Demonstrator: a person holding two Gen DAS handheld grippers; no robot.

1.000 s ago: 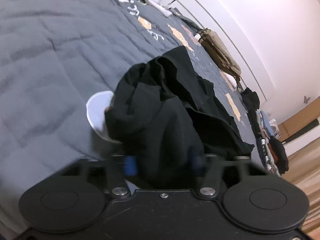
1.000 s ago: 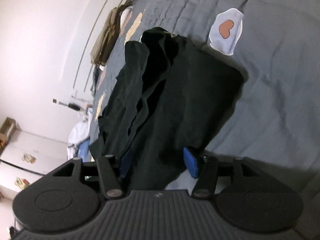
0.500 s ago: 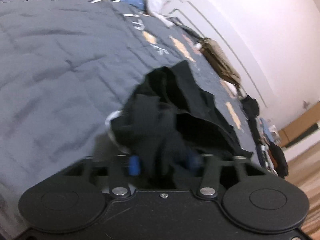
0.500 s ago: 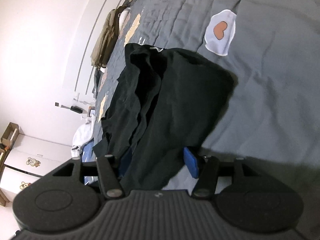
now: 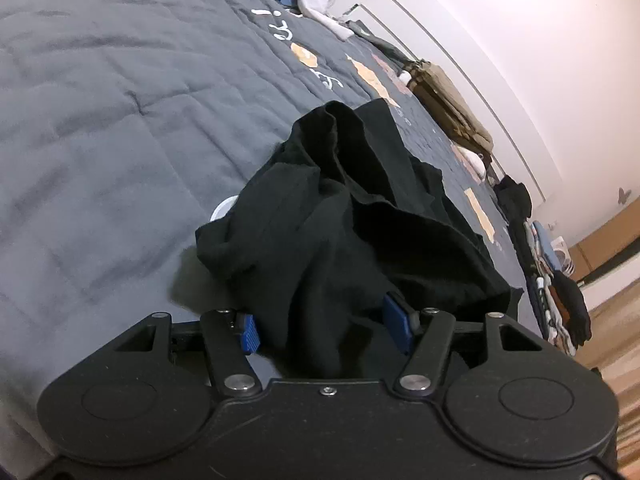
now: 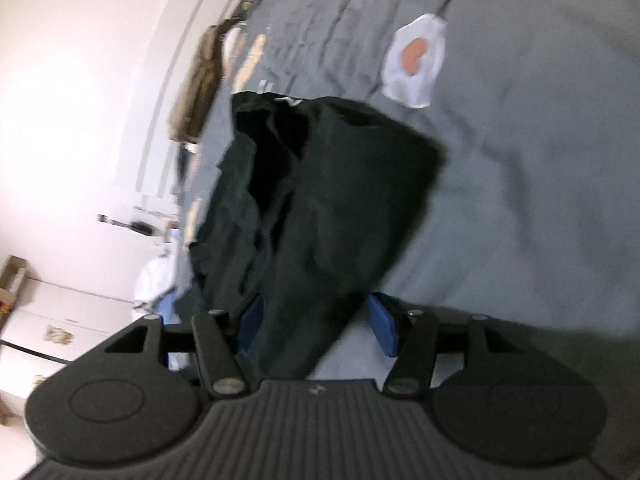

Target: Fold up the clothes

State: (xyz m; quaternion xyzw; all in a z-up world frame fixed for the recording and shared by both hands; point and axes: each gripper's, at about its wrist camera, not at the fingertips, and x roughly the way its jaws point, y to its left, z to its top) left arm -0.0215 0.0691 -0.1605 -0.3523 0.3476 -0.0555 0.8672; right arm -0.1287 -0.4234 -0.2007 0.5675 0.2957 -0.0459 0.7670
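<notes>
Grey quilt (image 5: 100, 128), tan bag (image 5: 448, 100).

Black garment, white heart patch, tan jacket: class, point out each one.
black garment (image 6: 344, 208), right wrist view, its broad flat panel
white heart patch (image 6: 416, 80), right wrist view, white border
tan jacket (image 5: 448, 100), left wrist view, its middle

A crumpled black garment (image 5: 352, 216) lies mid-frame on the grey quilted bed (image 5: 100, 120). Its near end runs between the blue pads (image 5: 250, 330) of the left tool (image 5: 324, 326), whose jaws stand apart at the lower centre. Folded clothes (image 5: 560, 284) are stacked at the right edge.

black garment (image 5: 352, 216) | crumpled, bunched folds | lying on grey quilt (image 5: 100, 120)
</notes>
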